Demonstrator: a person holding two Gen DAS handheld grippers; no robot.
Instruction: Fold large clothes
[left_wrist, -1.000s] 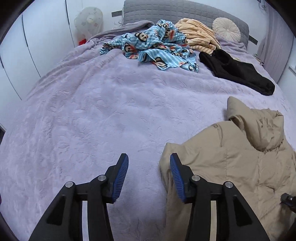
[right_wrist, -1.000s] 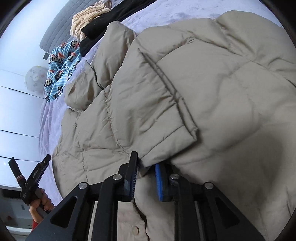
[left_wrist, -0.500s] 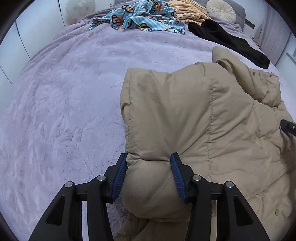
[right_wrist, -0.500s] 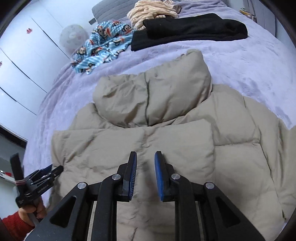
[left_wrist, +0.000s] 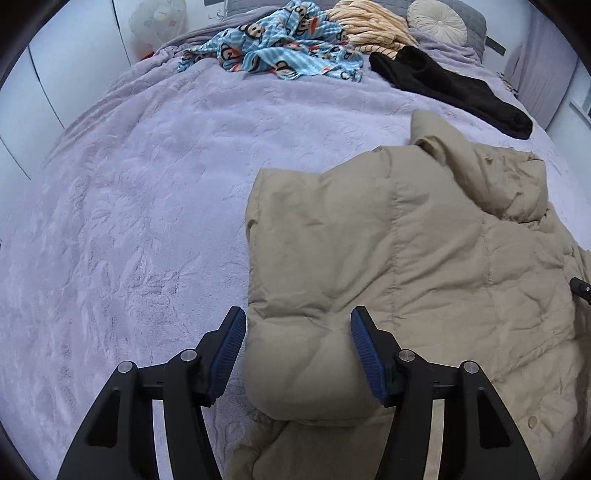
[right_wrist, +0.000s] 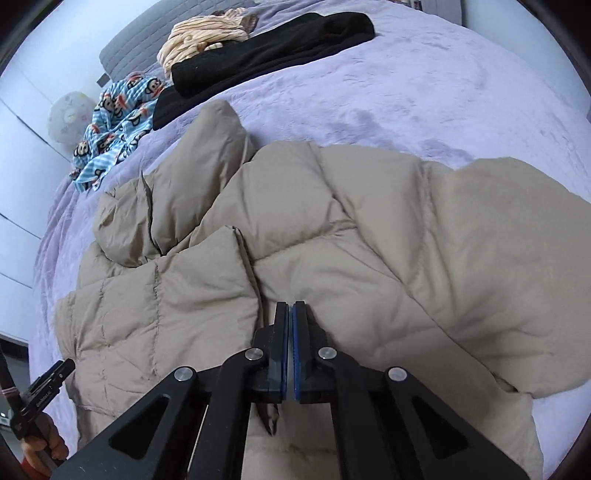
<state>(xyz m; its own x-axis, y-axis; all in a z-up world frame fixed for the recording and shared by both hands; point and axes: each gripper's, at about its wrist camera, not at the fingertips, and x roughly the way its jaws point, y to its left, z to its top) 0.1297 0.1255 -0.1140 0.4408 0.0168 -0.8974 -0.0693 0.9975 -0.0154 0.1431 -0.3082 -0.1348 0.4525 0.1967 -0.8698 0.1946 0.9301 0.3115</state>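
On the lilac plush bedspread (left_wrist: 140, 229), the beige quilted puffer jacket (left_wrist: 424, 266) lies; left gripper (left_wrist: 297, 334) spread wide astride its folded sleeve, right gripper (right_wrist: 290, 332) pressed closed, empty.

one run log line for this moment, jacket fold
phase: folding | item: beige puffer jacket on purple bedspread | left gripper: open, straddling folded sleeve | right gripper: shut over jacket, pinch unclear

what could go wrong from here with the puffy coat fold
1. The left tongs stand open around the folded-over sleeve end, not clamped, so the springy beige puffer coat may unfold.
2. The right tongs are shut with no fabric visibly between them; pulling now would likely move nothing.
3. The hood lies bunched, risking a lumpy fold.
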